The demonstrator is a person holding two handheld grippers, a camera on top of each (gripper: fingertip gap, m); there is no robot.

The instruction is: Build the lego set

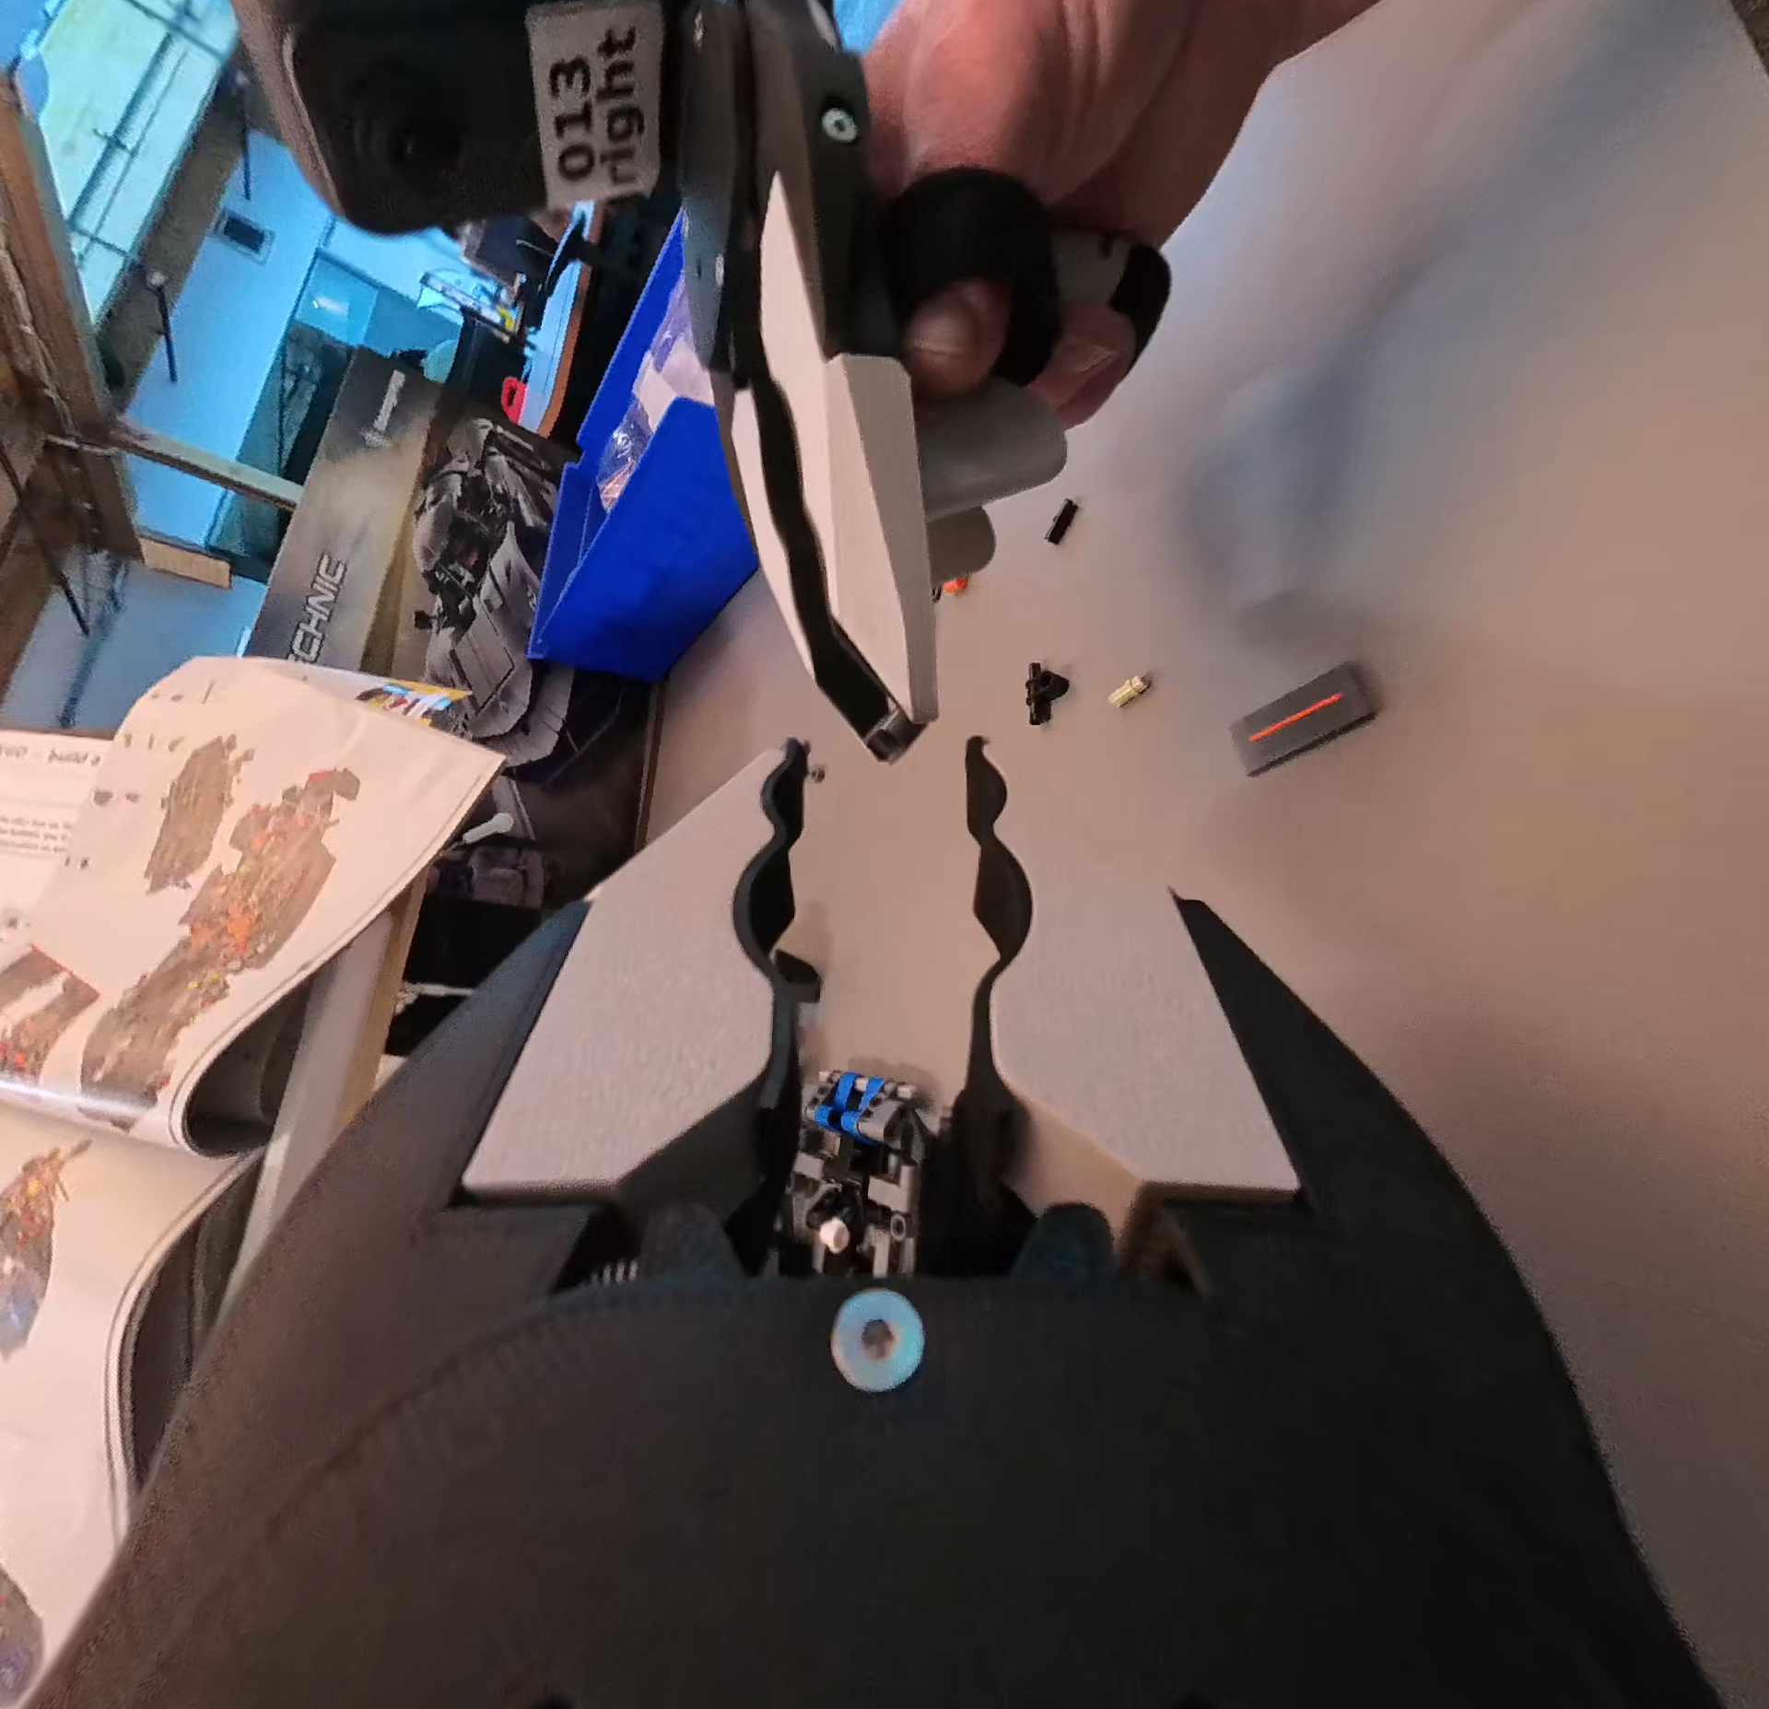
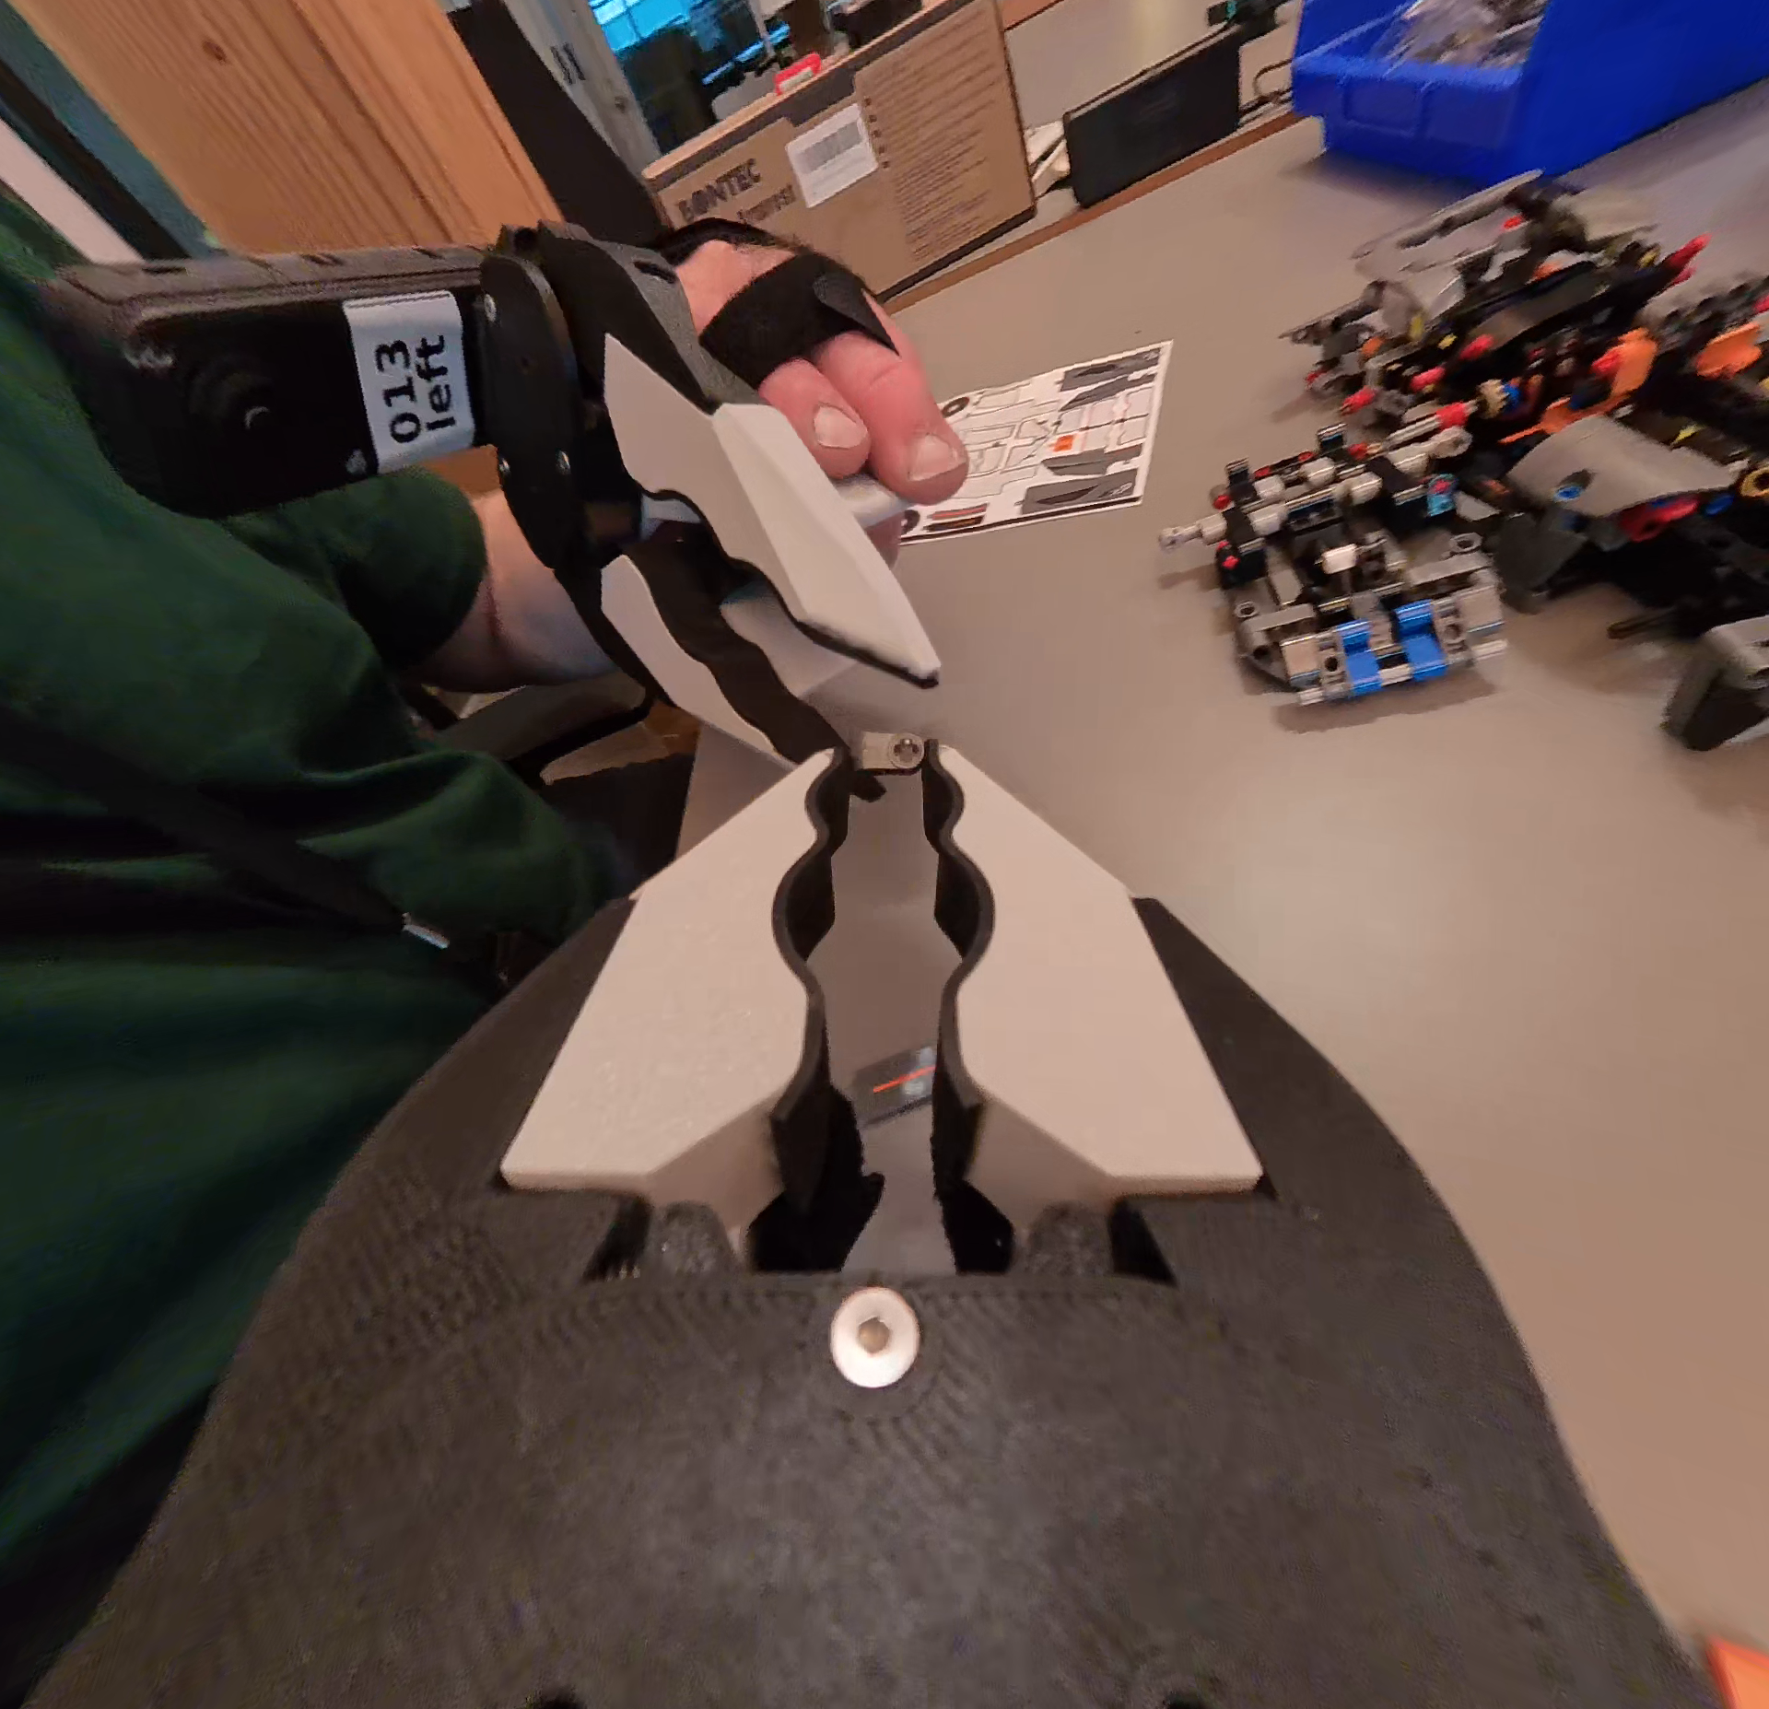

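in your left wrist view, your left gripper [image 1: 885, 754] is spread, its jaws apart with nothing between the tips. your right gripper [image 1: 895, 730] comes down from above, tips meeting just in front of yours around a small grey lego piece [image 1: 888, 733]. far back between your fingers, a grey and blue part of the lego model [image 1: 857, 1151] shows. on the grey table [image 1: 1436, 514] to the right lie a dark tile with an orange line [image 1: 1304, 718], a tan pin [image 1: 1130, 690] and a black connector [image 1: 1043, 693], all apart. left of the table edge are the open instruction booklet [image 1: 239, 859], the set's box [image 1: 459, 534] and a blue bin [image 1: 651, 524].

in your right wrist view, your right gripper [image 2: 885, 754] is clenched on the grey lego piece [image 2: 890, 752] at its tips. the left gripper [image 2: 862, 706] hangs just above, one fingertip beside the piece. the half-built lego model [image 2: 1493, 476] sits well off to the right, the sticker sheet [image 2: 1053, 438] beyond the grippers.
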